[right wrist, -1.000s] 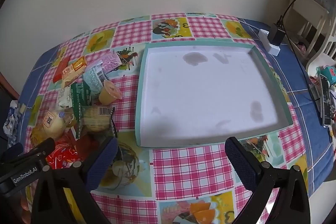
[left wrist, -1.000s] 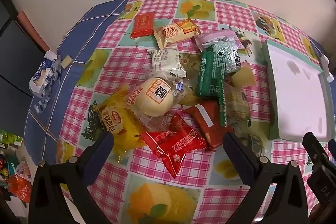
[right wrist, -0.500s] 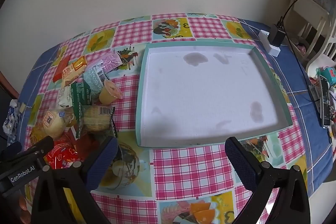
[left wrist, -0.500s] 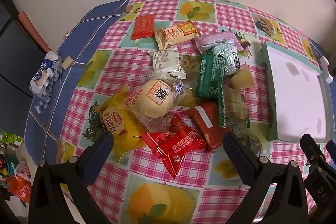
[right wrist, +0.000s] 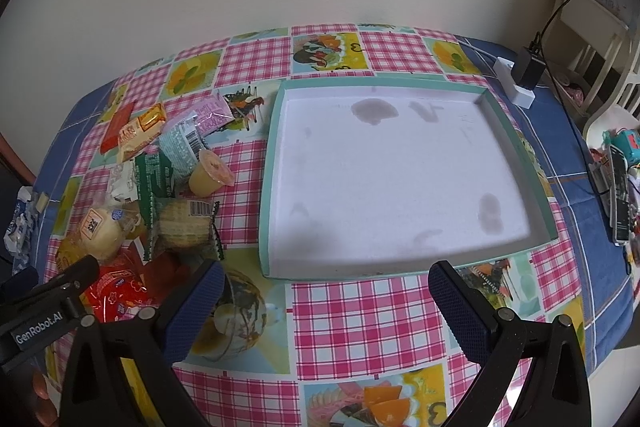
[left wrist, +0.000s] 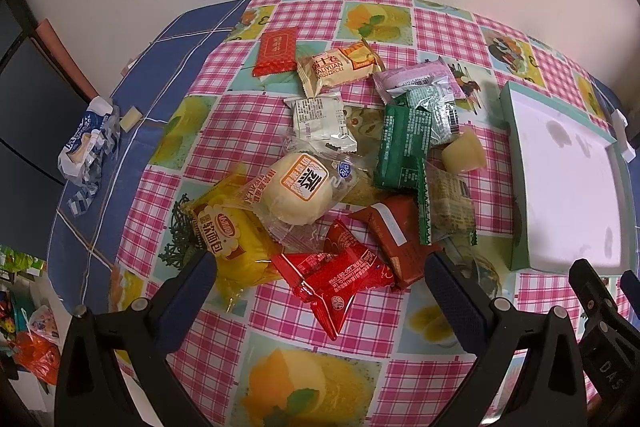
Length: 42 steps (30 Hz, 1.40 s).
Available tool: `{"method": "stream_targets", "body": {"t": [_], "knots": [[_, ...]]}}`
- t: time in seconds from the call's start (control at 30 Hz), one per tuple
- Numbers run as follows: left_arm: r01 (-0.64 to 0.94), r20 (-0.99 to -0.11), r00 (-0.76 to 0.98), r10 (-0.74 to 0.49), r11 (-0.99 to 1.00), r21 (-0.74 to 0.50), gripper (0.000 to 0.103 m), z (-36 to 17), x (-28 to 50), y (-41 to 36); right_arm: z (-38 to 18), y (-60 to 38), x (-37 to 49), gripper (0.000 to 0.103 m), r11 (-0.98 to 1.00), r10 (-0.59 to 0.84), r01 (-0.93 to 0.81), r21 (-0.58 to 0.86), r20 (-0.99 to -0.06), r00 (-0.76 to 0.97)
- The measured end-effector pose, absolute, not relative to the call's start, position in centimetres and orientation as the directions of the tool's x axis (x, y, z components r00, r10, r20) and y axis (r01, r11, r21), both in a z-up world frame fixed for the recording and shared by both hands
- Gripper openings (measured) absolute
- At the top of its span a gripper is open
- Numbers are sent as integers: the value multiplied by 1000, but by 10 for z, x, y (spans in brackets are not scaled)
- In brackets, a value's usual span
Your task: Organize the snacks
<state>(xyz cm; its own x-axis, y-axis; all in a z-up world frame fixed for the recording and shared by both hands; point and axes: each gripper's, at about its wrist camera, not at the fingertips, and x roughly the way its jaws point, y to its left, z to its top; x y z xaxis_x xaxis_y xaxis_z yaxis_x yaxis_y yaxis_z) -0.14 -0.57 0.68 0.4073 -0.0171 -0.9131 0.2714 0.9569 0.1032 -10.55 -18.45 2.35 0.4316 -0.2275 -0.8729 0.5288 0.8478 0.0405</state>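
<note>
Left claw (left wrist: 320, 291): jaws spread wide, nothing held — hovering above the near edge of the snack pile.
Right claw (right wrist: 324, 291): jaws spread wide, nothing held — hovering above the near rim of the tray, its left finger over the right fringe of the pile.
Snacks: a loose heap on the checked counter (left wrist: 352, 331), all left of the tray; none seen inside it.
Tray (right wrist: 516, 131): teal-rimmed, white floor with a few grey stains, nothing in it; it lies to the right of the heap, just beside it.
Nearest item, left claw: red packet (left wrist: 340, 283), lying directly ahead between the two fingers, partly over a brown packet (left wrist: 394, 235).
Long axis of red packet: judged diagonal, running from near-left to far-right across the claw opening — a small wrist turn is probably needed so that the short side is spanned.
Other near items: yellow bread bag (left wrist: 230, 235) by the left finger; round bun in clear wrap (left wrist: 300, 187) further ahead.
Nearer arm: the left, judged best placed for the pile; the right is better placed over the tray.
Progress: judged at the very start.
Risk: overlapped wrappers may be dragged along together.
</note>
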Motion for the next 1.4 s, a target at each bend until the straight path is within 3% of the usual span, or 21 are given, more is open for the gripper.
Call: {"method": "stream_targets", "body": {"t": [1.4], "knots": [[262, -915, 403, -13, 960, 102, 103, 5, -1, 0, 22, -182, -103, 103, 850, -225, 525, 38, -875, 429]]}}
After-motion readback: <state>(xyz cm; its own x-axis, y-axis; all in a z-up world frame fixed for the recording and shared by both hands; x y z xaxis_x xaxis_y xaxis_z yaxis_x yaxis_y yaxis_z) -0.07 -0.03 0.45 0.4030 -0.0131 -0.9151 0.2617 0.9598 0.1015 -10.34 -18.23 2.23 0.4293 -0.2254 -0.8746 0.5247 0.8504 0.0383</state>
